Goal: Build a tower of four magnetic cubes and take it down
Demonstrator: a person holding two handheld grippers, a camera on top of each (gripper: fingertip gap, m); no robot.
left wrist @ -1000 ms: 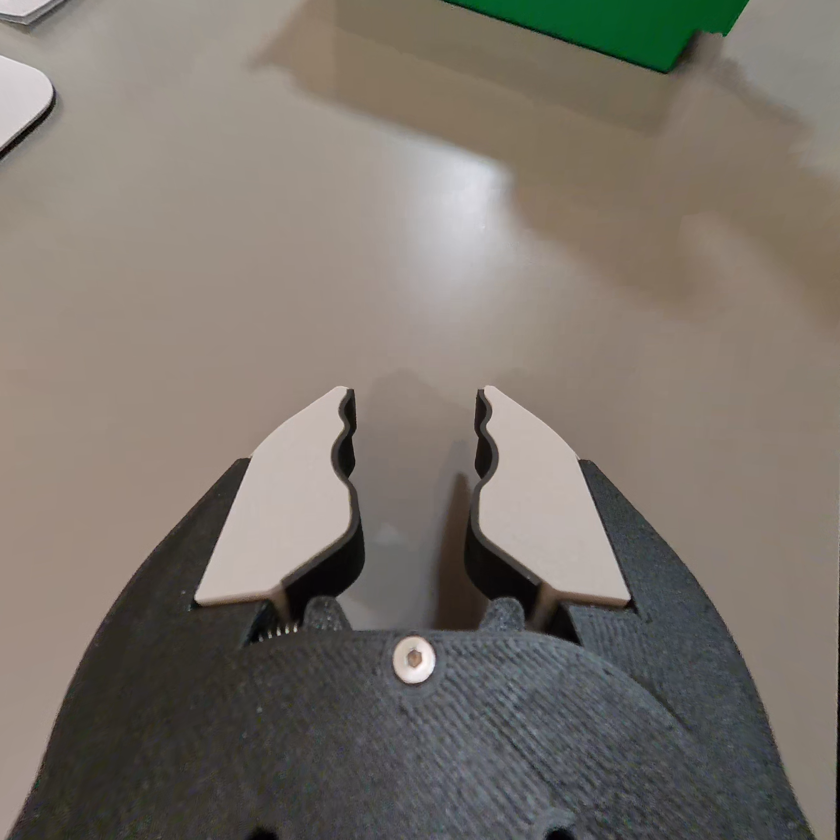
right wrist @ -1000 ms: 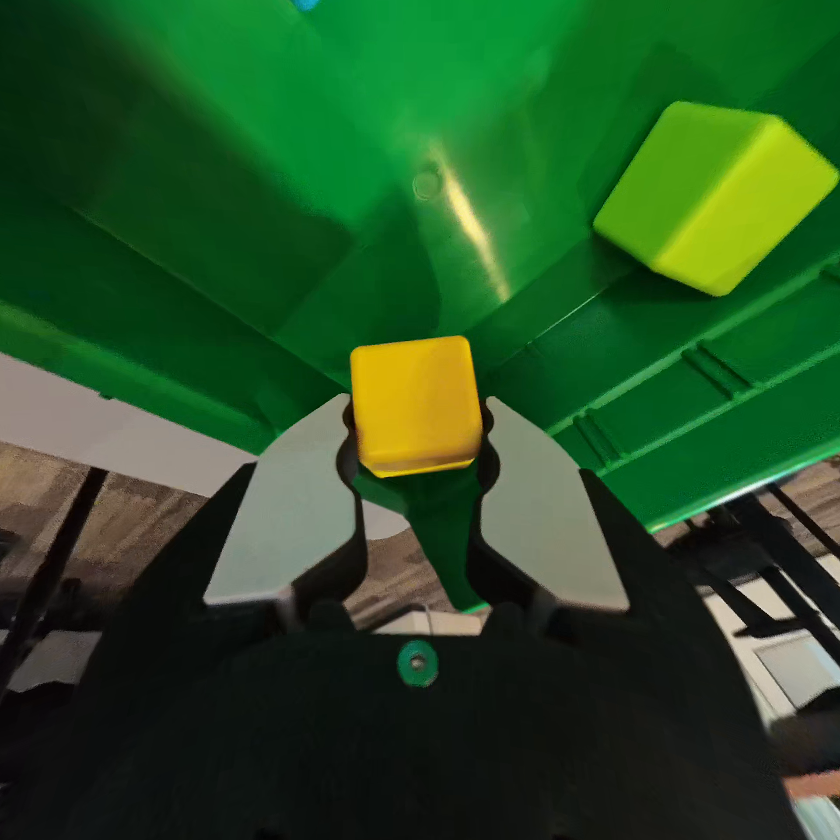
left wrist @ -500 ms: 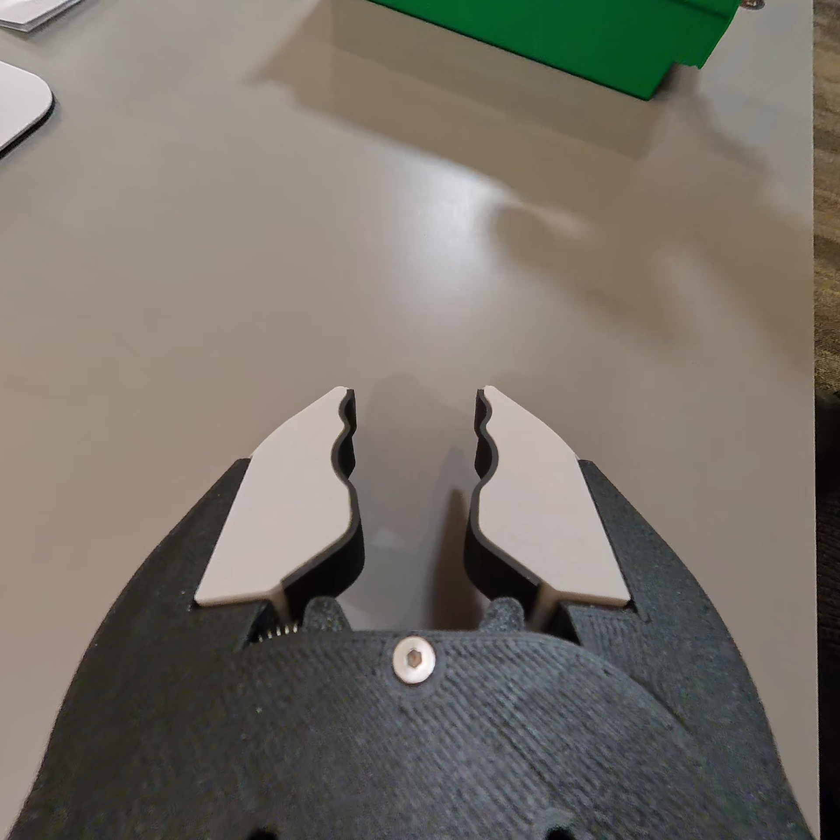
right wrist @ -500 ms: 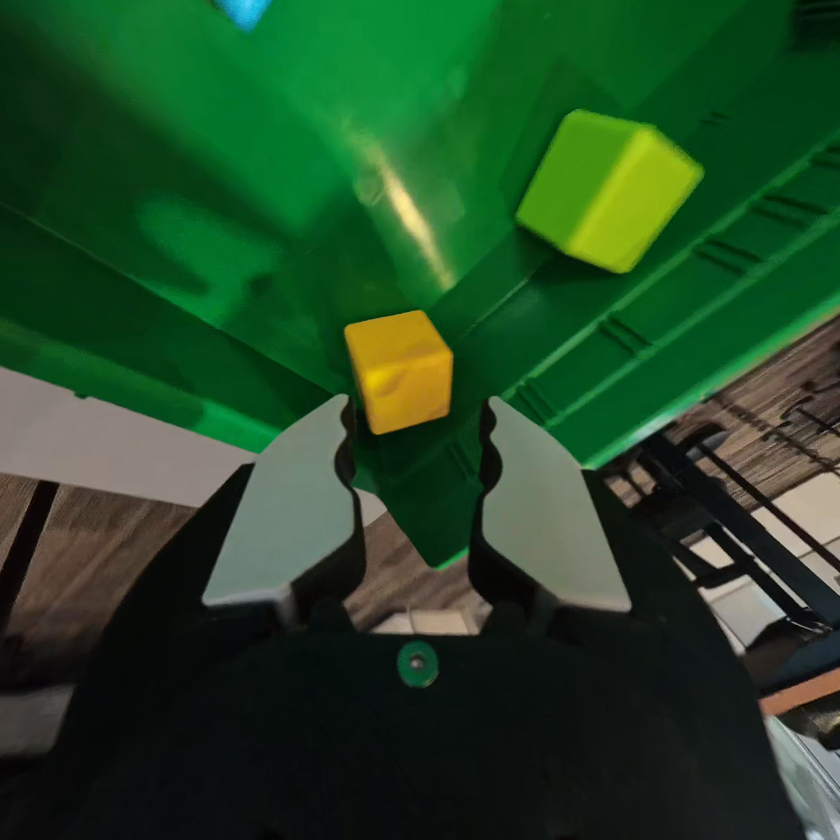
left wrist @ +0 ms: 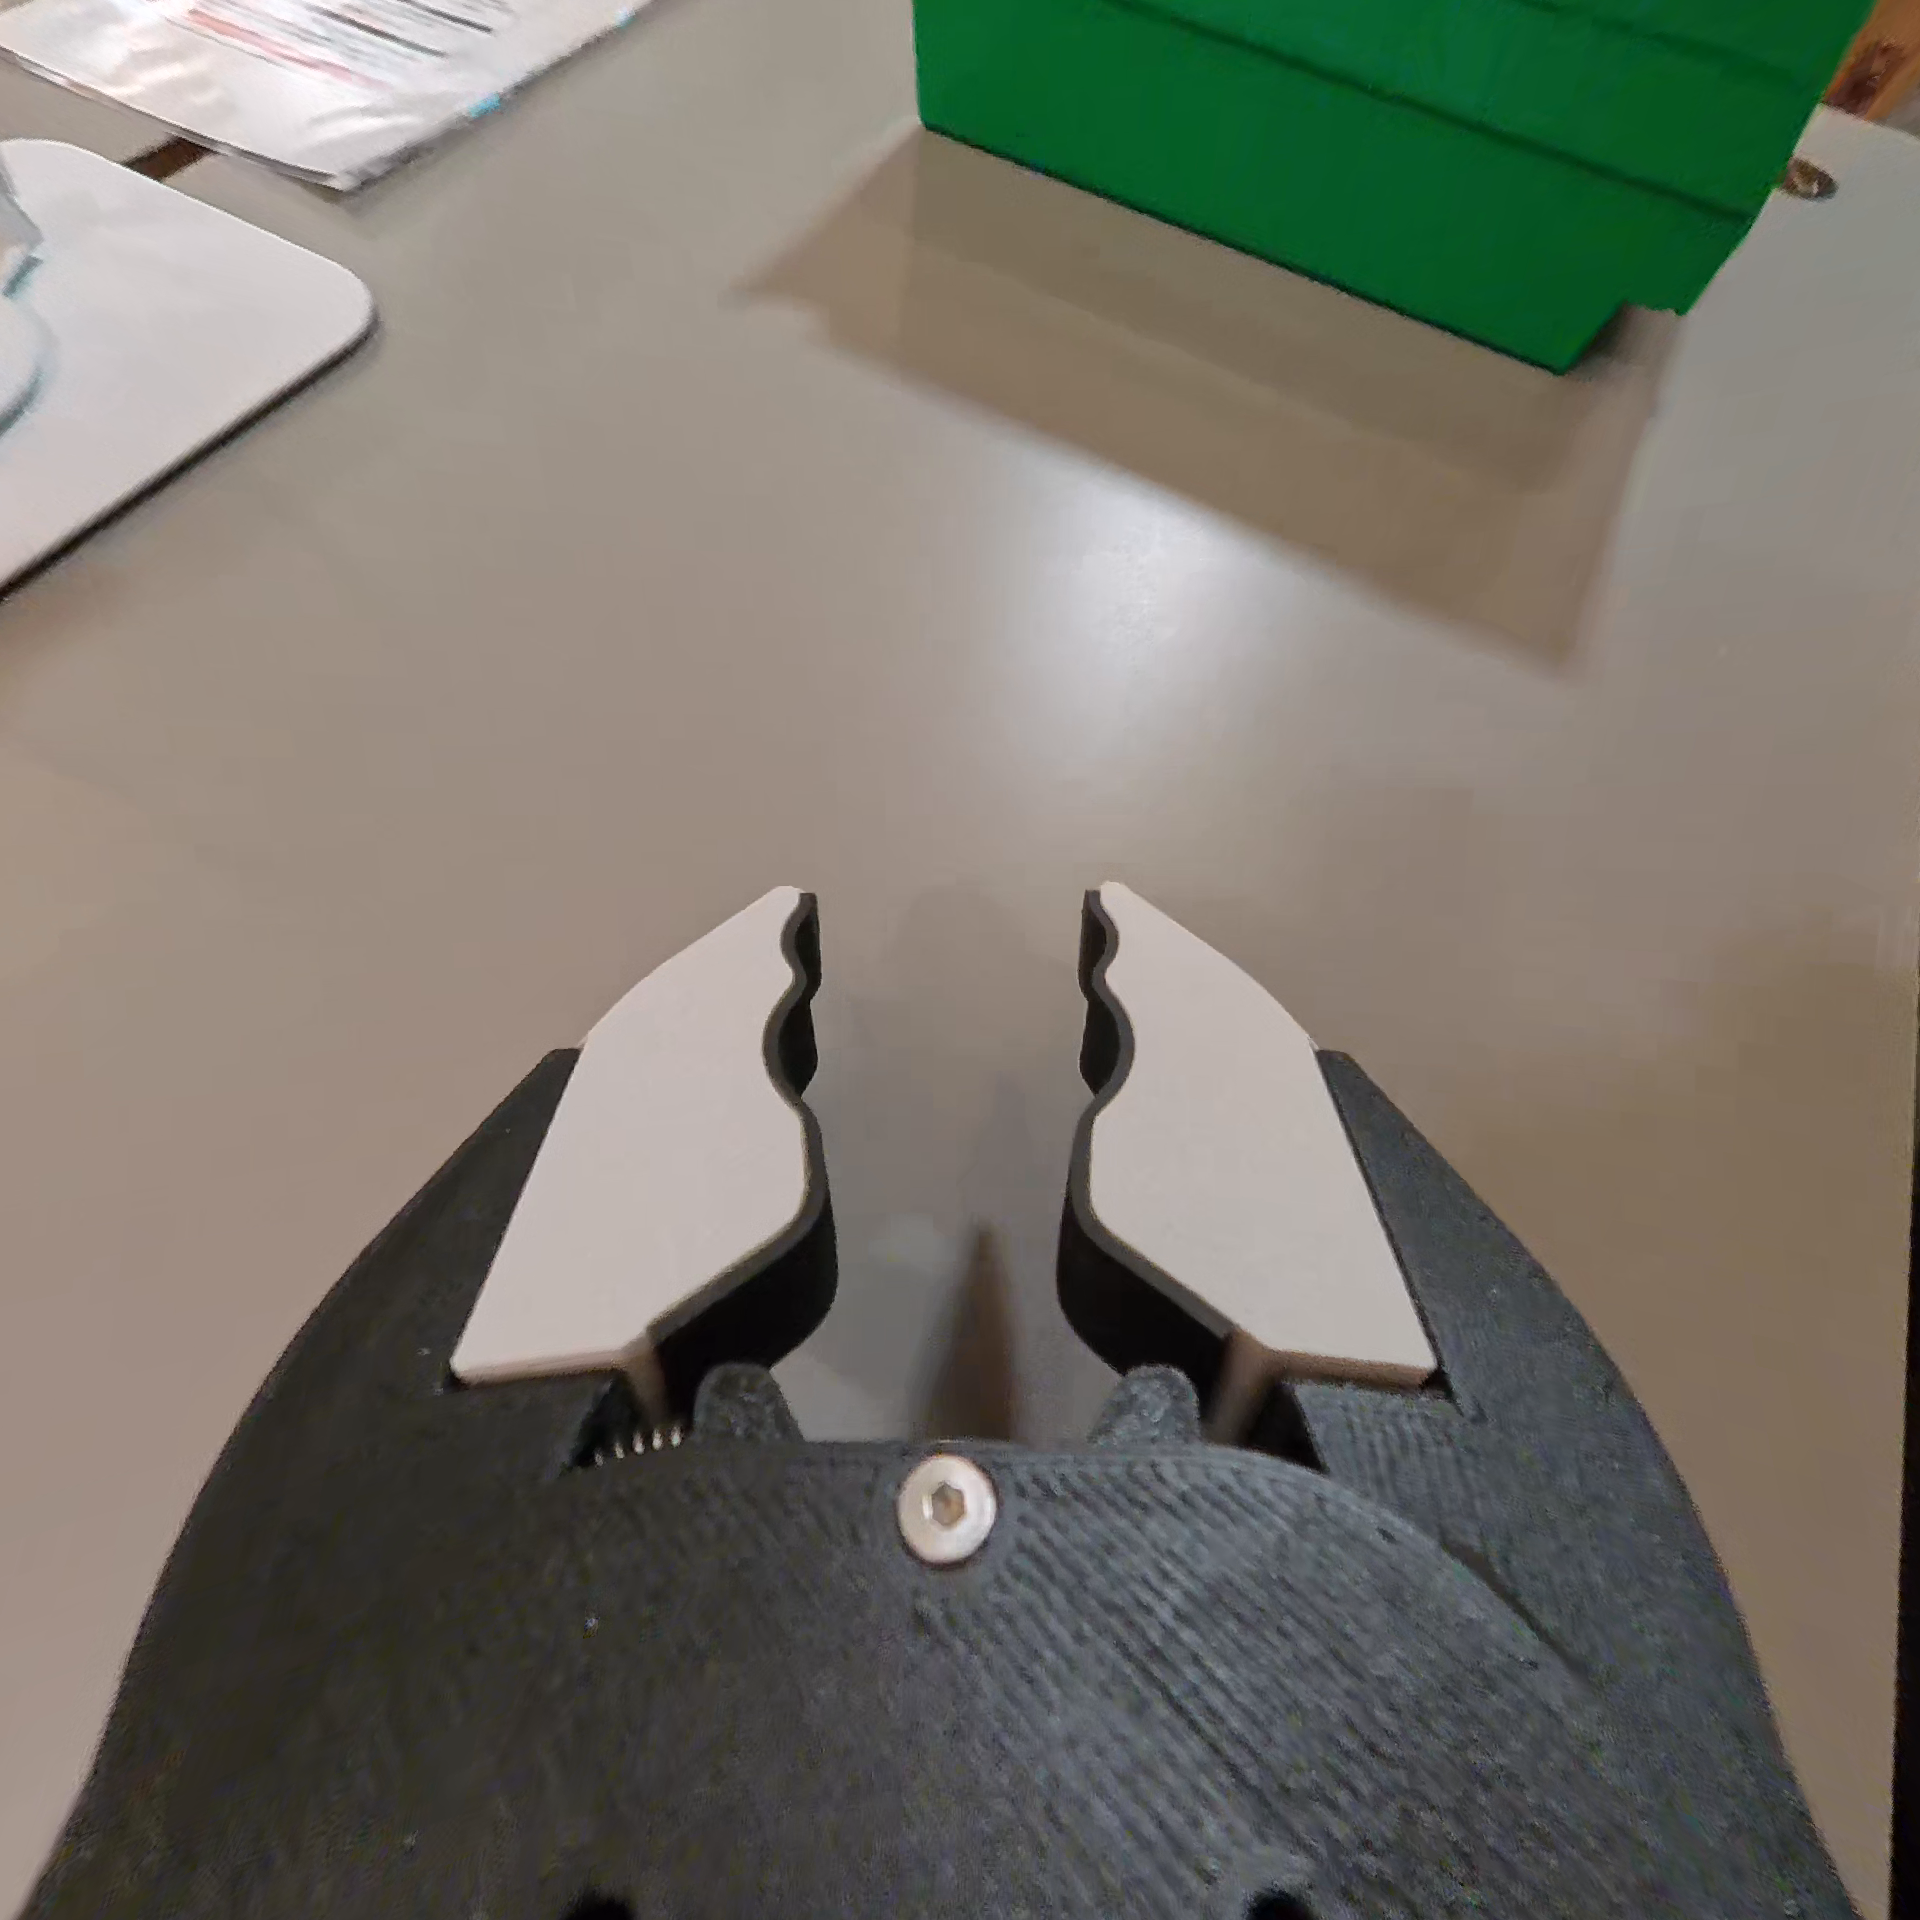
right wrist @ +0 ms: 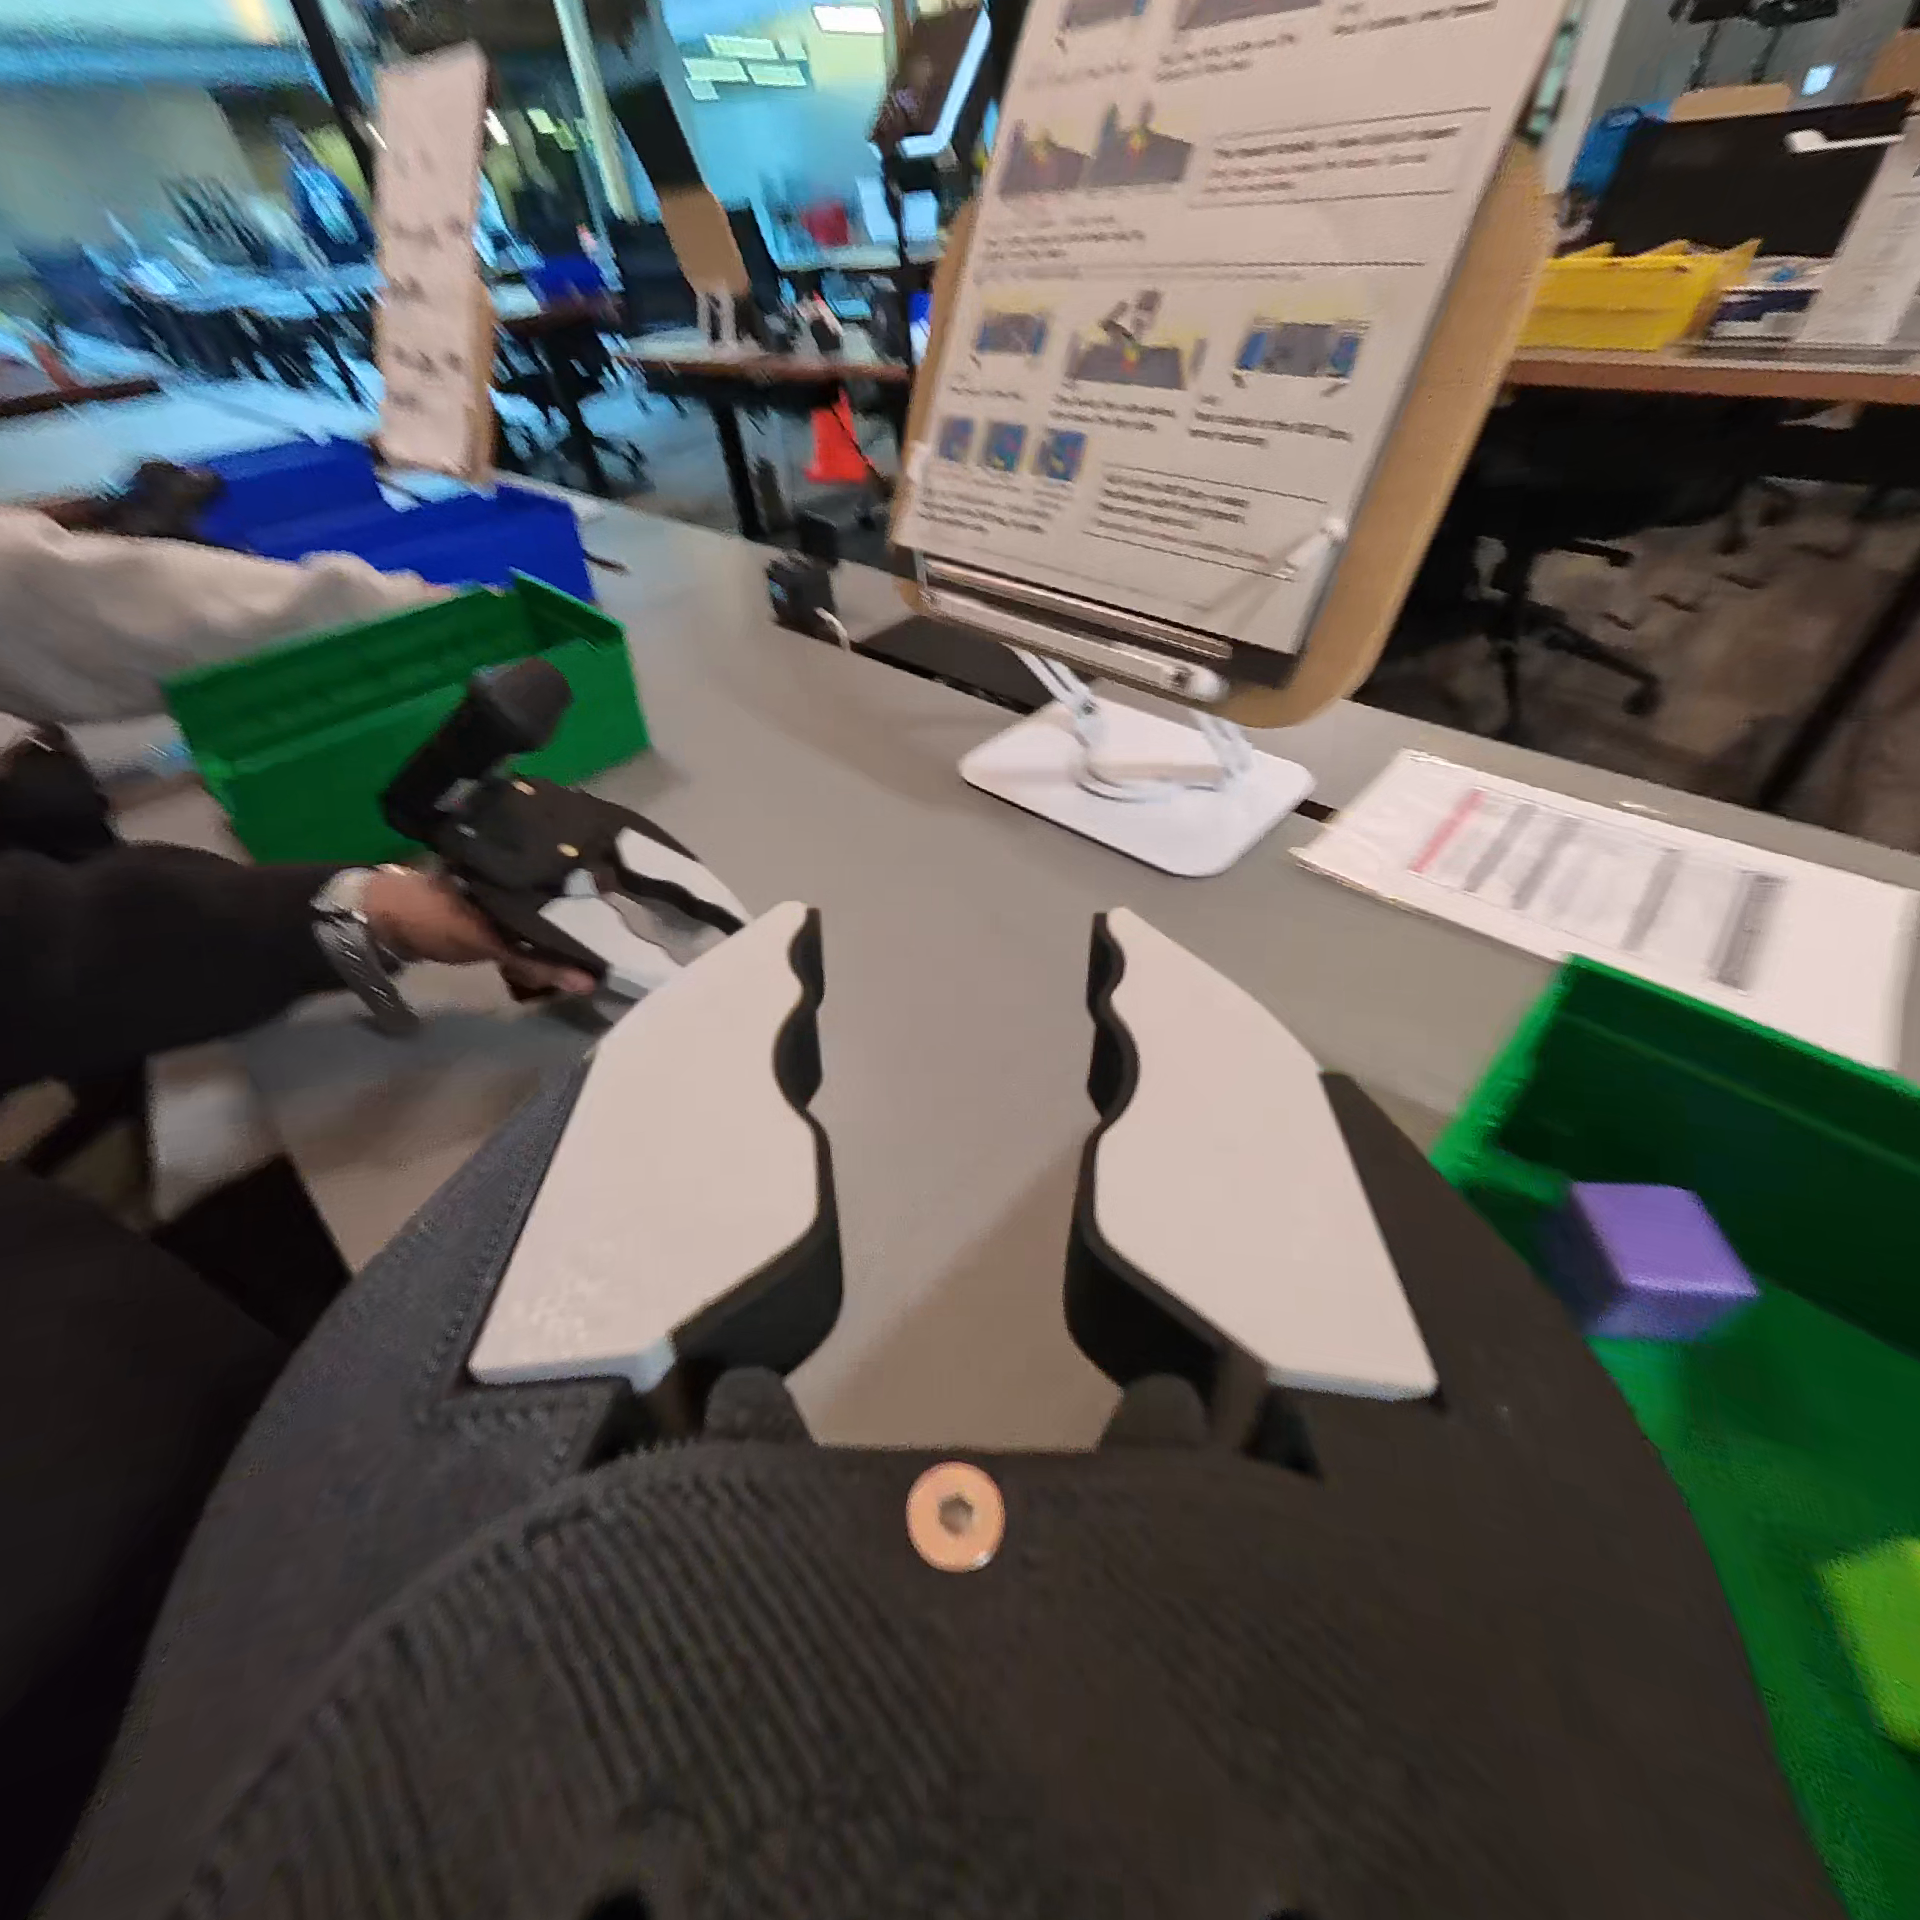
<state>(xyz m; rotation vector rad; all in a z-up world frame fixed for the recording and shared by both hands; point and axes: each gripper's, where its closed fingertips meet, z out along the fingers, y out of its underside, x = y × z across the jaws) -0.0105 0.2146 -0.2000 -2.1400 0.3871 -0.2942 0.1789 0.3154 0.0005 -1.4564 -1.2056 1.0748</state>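
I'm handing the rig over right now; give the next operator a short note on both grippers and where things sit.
Left gripper: jaws open, empty, over bare table, facing a green bin.
Right gripper: jaws open, empty, over the table beside another green bin holding a purple cube and a lime cube.
Paper and a stand lie beyond.
Nothing is held.

Grey worktop [right wrist: 935,810], smooth, slight sheen. On it: green bin [right wrist: 1704,1132] at the right, holding a purple cube [right wrist: 1652,1262] and a lime-green block [right wrist: 1875,1652]; second green bin [right wrist: 405,686] at the far left; white stand base [right wrist: 1138,795] carrying a tilted board with a printed sheet; flat printed sheet [right wrist: 1621,894] just right of the base. Left view shows one green bin [left wrist: 1403,156] from outside, base corner [left wrist: 177,343] and sheet [left wrist: 332,73].
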